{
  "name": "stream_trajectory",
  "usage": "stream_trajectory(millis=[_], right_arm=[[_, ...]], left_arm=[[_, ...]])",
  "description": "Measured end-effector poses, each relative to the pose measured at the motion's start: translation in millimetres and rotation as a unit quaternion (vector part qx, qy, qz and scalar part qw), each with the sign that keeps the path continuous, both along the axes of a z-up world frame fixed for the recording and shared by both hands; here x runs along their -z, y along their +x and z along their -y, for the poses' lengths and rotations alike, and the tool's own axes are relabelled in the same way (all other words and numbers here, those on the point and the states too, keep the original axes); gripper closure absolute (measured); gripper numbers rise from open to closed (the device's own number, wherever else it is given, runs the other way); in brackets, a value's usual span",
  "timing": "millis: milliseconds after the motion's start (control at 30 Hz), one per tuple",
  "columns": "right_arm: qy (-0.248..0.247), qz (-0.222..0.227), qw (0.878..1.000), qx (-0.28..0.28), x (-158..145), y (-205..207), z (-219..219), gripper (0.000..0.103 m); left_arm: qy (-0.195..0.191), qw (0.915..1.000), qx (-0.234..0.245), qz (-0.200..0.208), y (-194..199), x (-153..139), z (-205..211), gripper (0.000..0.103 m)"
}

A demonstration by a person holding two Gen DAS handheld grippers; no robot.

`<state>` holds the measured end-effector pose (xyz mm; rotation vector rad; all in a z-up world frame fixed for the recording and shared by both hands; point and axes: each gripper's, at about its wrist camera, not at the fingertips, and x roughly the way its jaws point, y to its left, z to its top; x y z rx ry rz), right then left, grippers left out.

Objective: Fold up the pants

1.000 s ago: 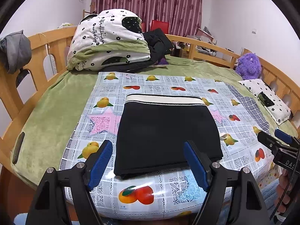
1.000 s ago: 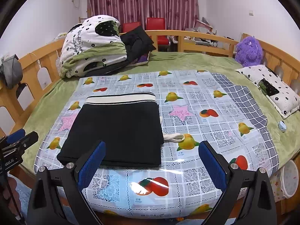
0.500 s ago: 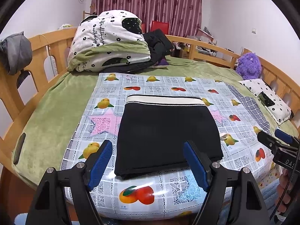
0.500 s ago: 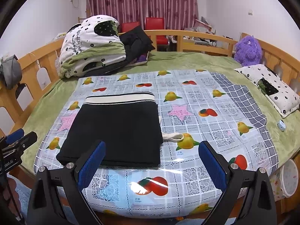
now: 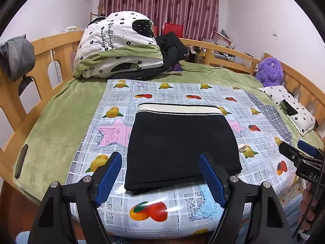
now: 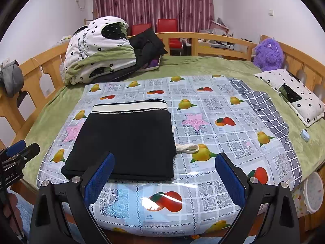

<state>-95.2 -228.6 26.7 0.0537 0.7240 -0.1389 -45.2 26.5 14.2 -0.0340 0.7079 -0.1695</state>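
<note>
Black pants [image 5: 180,142] with a cream waistband lie folded into a flat rectangle on the fruit-print mat [image 5: 162,93]; they also show in the right wrist view [image 6: 128,140]. A cream drawstring [image 6: 187,148] sticks out at their right edge. My left gripper [image 5: 160,174] is open and empty, held just in front of the pants' near edge. My right gripper [image 6: 164,174] is open and empty, near the pants' front right corner. Neither touches the cloth.
The mat [image 6: 223,109] covers a green bed [image 5: 52,126] with a wooden rail [image 5: 50,44]. A folded quilt [image 5: 119,44] and dark clothes [image 5: 172,46] lie at the back left. A purple plush toy [image 6: 268,52] and a spotted pillow [image 6: 292,93] lie at the right.
Almost nothing has changed. Both views have drifted very slightly; the pants lie still and both grippers stay open.
</note>
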Motion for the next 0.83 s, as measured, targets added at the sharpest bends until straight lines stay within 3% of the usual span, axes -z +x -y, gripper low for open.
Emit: stream_trajectory(millis=[833], right_arm=[[0.0, 0.0, 1.0, 0.002, 3.6, -2.7, 2.0, 0.005]], left_arm=[[0.001, 0.9999, 0.011, 0.008, -1.5, -3.3, 1.4, 0.026]])
